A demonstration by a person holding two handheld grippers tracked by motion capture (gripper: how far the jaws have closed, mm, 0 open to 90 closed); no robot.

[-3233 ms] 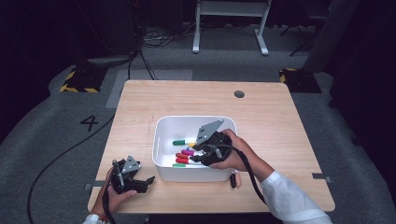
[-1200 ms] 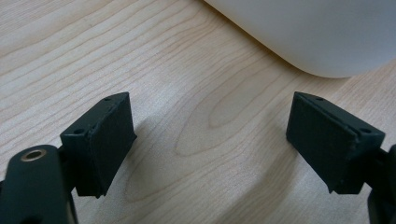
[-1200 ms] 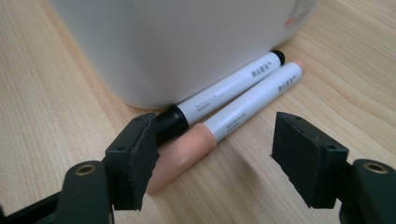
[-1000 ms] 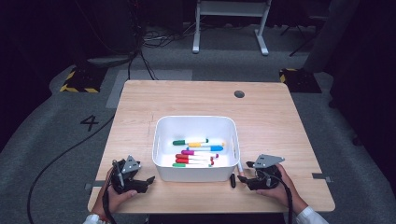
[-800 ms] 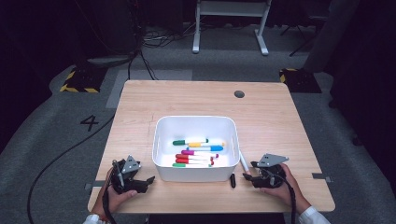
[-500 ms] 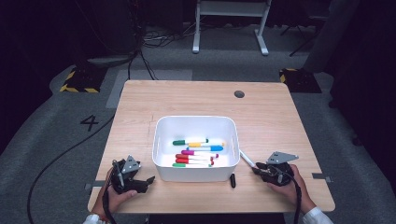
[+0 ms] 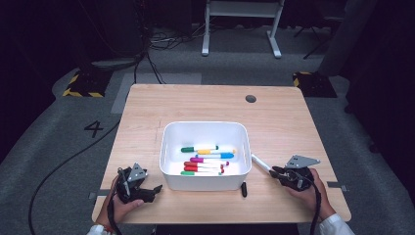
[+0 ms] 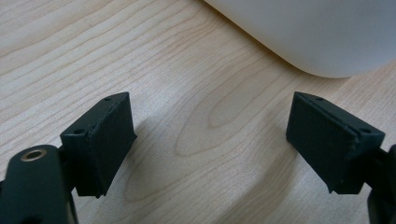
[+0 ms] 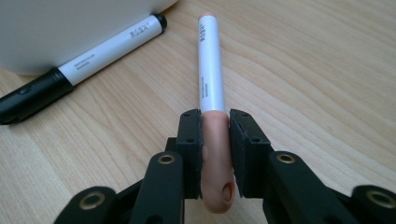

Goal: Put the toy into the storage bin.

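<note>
- Marker with a white barrel and a peach cap: judged light, stiff and smooth-sided, so it could roll or slip if pinched off-centre. The cap end, where it is gripped now, is a fair place to take it, though a hold nearer the middle of the barrel would balance it better.
- It sits near the desk's front right corner, its free end pointing toward the right wall of the white bin, apart from it.
- Right tool: jaws have just been closing and now clench the peach cap between both pads, the barrel sticking out ahead. In the high view the right tool is just right of the bin.
- Black-capped marker lies flat on the desk against the bin's front right corner, well clear of the held one.
- Left tool: jaws stand wide apart with bare wood between them, grasping nothing; it rests near the desk's front left corner, just beside the bin.
- Several coloured markers already lie in the bin, so dropping this one in looks like the step in hand.
</note>
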